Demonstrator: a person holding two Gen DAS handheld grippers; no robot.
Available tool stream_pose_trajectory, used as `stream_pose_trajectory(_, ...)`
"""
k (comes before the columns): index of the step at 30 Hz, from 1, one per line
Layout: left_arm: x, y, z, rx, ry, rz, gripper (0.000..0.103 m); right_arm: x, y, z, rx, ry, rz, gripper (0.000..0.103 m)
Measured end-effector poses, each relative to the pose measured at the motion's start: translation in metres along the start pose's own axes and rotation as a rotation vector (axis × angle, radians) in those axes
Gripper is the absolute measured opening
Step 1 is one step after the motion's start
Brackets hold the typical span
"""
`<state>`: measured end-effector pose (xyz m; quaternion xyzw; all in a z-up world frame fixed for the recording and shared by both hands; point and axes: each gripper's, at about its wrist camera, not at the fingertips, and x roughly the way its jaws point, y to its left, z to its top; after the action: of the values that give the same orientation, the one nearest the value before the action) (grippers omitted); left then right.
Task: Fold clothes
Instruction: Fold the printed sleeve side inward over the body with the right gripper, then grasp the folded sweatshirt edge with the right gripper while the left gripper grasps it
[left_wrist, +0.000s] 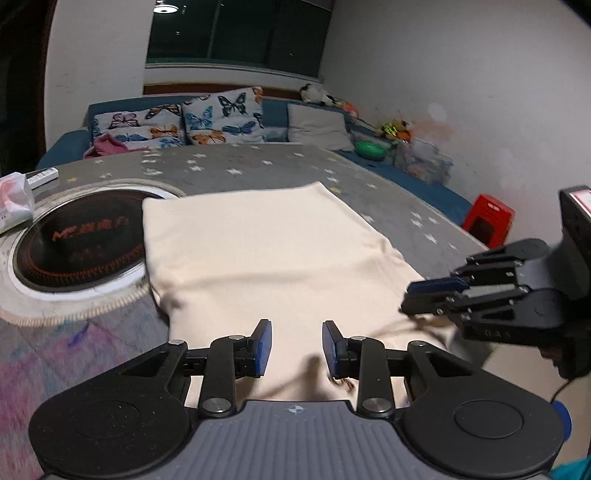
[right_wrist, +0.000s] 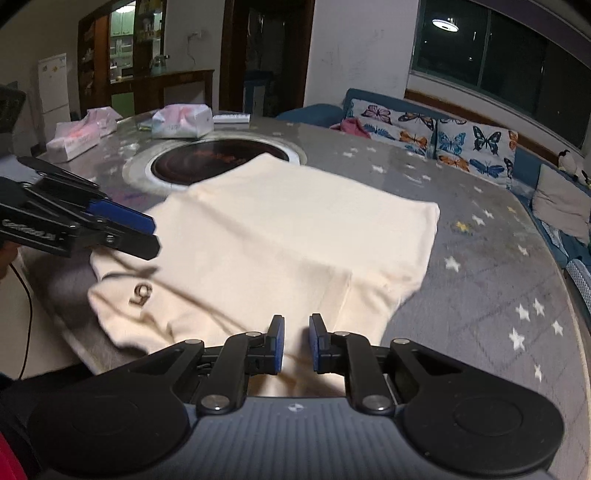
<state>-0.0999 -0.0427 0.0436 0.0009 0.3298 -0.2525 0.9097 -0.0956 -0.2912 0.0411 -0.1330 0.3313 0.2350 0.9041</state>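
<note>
A cream garment (left_wrist: 266, 258) lies partly folded on the grey star-patterned table; it also shows in the right wrist view (right_wrist: 295, 229), with a small dark logo (right_wrist: 141, 293) near its front left corner. My left gripper (left_wrist: 297, 347) is open and empty, just above the garment's near edge. My right gripper (right_wrist: 296, 341) is open with a narrow gap, empty, over the garment's near edge. In the left wrist view the right gripper (left_wrist: 417, 295) is at the garment's right corner. In the right wrist view the left gripper (right_wrist: 147, 236) is at its left side.
A round black induction hob (left_wrist: 77, 243) is set in the table; the garment's far left corner overlaps it. Tissue packs (right_wrist: 183, 122) lie beyond the hob. A blue sofa with butterfly cushions (left_wrist: 218, 118) runs behind the table. A red stool (left_wrist: 487, 219) stands at the right.
</note>
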Motion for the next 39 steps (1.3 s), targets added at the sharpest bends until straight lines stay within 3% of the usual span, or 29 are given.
stream_pose_trajectory(10,-0.032,0.002,-0.024,0.060,0.023,0.030,0.040,-0.010,0.002,-0.009,-0.011,-0.008,-0.012,0.013)
stream_pose_trajectory(14,-0.038,-0.010,-0.035,0.173,0.018,0.046,0.046,-0.019,-0.001,-0.007,0.003,-0.019,-0.004,0.014)
stream_pose_trajectory(19,-0.029,-0.030,-0.046,0.325,-0.004,0.063,0.047,-0.030,-0.001,-0.010,-0.013,-0.010,-0.008,0.018)
stream_pose_trajectory(25,-0.016,-0.042,-0.052,0.441,-0.055,0.096,0.047,-0.045,0.004,-0.018,-0.073,0.002,-0.019,0.030)
stream_pose_trajectory(27,-0.012,-0.042,-0.051,0.448,-0.062,0.095,0.039,-0.050,0.006,-0.021,-0.099,0.008,-0.019,0.033)
stream_pose_trajectory(29,-0.009,-0.042,-0.049,0.449,-0.064,0.081,0.021,-0.053,0.009,-0.024,-0.125,0.016,-0.019,0.041)
stream_pose_trajectory(31,-0.008,-0.039,-0.045,0.427,-0.071,0.074,0.015,-0.057,0.013,-0.026,-0.166,0.020,-0.017,0.043)
stream_pose_trajectory(39,-0.005,-0.018,-0.011,0.267,-0.109,0.050,0.010,-0.049,0.029,-0.028,-0.292,-0.014,0.026,0.047)
